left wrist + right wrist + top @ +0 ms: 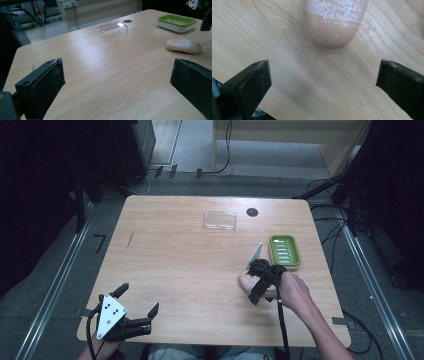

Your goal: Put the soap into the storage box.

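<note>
High view: near the tabletop's right edge a green ridged soap dish sits empty, and a clear plastic lid lies near the far edge. Left gripper view: left gripper jaws spread over bare woodgrain. Right gripper view: right gripper jaws spread just short of the rounded tan soap.

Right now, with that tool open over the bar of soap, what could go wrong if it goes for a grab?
Two things, I think. The right tool stands open just short of the soap, whose rounded end looks smooth; the jaws might pinch only its tip and squirt it away. The soap dish sits close behind that hand, so a slip or a wide swing could knock it toward the table edge. The left tool, open at the near corner, is too far to help.
</note>
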### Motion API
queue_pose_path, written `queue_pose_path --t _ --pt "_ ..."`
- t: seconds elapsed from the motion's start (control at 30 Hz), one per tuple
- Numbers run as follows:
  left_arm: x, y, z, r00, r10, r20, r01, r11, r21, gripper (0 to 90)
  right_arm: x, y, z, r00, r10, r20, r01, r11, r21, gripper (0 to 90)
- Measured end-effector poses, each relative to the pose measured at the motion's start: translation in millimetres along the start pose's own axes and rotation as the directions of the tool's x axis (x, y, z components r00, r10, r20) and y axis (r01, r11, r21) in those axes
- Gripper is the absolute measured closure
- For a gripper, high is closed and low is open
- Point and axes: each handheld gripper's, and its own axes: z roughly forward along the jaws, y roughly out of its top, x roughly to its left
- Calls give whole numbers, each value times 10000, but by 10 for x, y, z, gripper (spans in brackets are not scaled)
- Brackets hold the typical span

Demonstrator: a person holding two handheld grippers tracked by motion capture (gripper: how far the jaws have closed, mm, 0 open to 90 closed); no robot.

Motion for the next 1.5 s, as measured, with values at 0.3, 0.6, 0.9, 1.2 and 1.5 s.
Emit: queue_pose_path --t 0.3,0.6,0.9,1.2,1.5 --pt "-7 4 2 10000 66 41 -66 10000 -31 0 -8 93 8 10000 70 -22 -71 10000 -43 0" --pt "1 -4 -18 10000 66 -13 -66 10000 -34 0 -18 215 24 10000 32 -21 -32 10000 -28 0" --pt "-4 -1 -9 10000 91 12 -91 9999 -52 0 -55 311 81 9999 100 -80 -100 9999 -28 0" --pt "-2 -1 -8 10000 80 4 -80 10000 -59 0 -81 397 145 9996 217 -163 -218 9998 -34 0" --pt "-1 -2 -10 10000 66 -6 -66 10000 -63 0 -98 497 233 9995 284 -157 -283 9996 44 0"
